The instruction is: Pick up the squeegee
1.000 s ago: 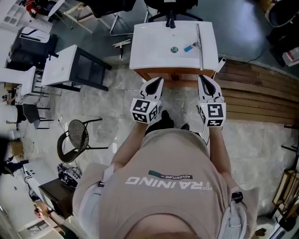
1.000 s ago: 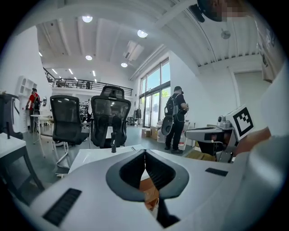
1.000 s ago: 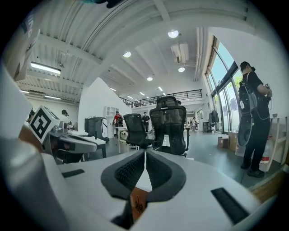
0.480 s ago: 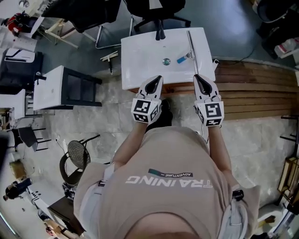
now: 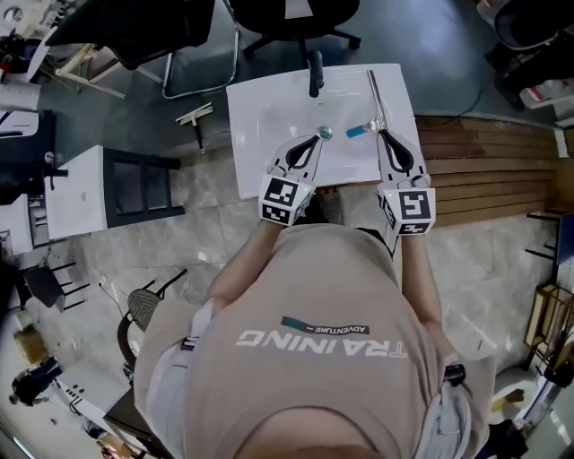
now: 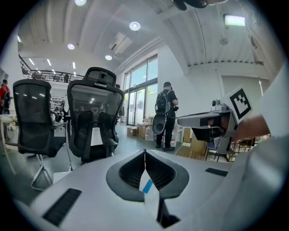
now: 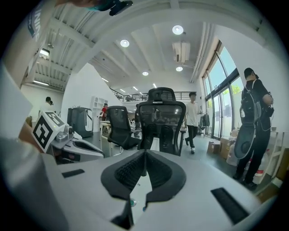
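Squeegee (image 5: 357, 131): blue handle, long thin blade. It lies flat on the right half of the white bench (image 5: 269, 108).
Small round disc (image 5: 325, 134): just left of the handle.
Left gripper (image 5: 314, 142): jaws pressed together, empty, tip beside the disc.
Right gripper (image 5: 387, 136): jaws pressed together, empty, tip at the blade's near end; contact unclear.

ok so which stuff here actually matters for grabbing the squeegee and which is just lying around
For the job:
squeegee, on the white table
left gripper and right gripper, both shut

Just lying about:
small round object on the table
office chair
wooden slats
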### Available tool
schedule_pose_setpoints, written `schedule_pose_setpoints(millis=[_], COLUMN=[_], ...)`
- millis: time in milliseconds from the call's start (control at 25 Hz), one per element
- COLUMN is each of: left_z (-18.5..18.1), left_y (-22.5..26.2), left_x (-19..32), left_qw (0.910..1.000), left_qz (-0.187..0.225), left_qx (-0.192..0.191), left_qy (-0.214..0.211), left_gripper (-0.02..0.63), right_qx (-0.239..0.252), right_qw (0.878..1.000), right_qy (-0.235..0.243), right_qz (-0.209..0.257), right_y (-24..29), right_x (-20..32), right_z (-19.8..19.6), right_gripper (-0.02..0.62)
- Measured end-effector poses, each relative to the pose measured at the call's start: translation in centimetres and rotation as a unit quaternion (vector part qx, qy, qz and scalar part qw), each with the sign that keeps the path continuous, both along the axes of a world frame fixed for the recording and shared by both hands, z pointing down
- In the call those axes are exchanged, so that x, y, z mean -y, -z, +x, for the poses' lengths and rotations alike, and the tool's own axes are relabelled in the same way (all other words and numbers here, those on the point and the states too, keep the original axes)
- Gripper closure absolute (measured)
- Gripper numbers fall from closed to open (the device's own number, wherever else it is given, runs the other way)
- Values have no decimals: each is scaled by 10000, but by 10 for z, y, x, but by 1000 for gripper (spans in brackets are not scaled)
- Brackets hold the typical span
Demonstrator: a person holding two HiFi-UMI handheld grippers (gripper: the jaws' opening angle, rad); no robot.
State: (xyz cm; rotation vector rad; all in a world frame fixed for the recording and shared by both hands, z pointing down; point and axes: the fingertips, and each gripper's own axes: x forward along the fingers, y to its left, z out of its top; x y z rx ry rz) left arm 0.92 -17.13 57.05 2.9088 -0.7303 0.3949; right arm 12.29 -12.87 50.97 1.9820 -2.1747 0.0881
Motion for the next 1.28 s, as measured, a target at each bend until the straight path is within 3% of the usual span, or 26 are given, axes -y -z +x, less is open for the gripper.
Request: schedule_pose_setpoints(millis=[240,480,520,560,600,680,840,1000,1120,1280], left_z=[31,86,95,103,111,125,145,165,180,189], left_y=[-32,-93,-104,-116,-129,-158,-217,-255,-267,-282], left_x=[22,23,24,24,24,25,26,21,19,20], left_qw=[9962,9823,9792,9758,9721,9615,9309,9078,8991,9005], left_qz=[-263,-418,-446,-473,-475,-378,-315,-262,-9,-194], left_qx=[187,919,1046,1169,1300,1646,2379,2740,2748,2677], left_qy=[-804,-1578,-1680,-1786,-1897,-2168,-2755,-3165,-3407,-3422], left_gripper=[592,588,556,481,450,439,394,374,376,376], right_qx=[-343,-119,-130,-130,-113,-73,-123,-153,-171,-189], right_qw=[9985,9967,9964,9961,9958,9953,9949,9936,9928,9936], right_qy=[-375,-743,-770,-791,-812,-847,-827,-848,-836,-691], right_qz=[-199,-292,-324,-363,-403,-471,-563,-730,-834,-879], right_y=[-8,-12,-14,-16,-19,-24,-28,-34,-38,-39], right_x=[17,11,8,5,2,-2,-8,-22,-28,-23], right_z=[12,50,55,60,65,74,82,90,93,89], right_gripper=[560,560,560,560,560,560,560,560,560,560])
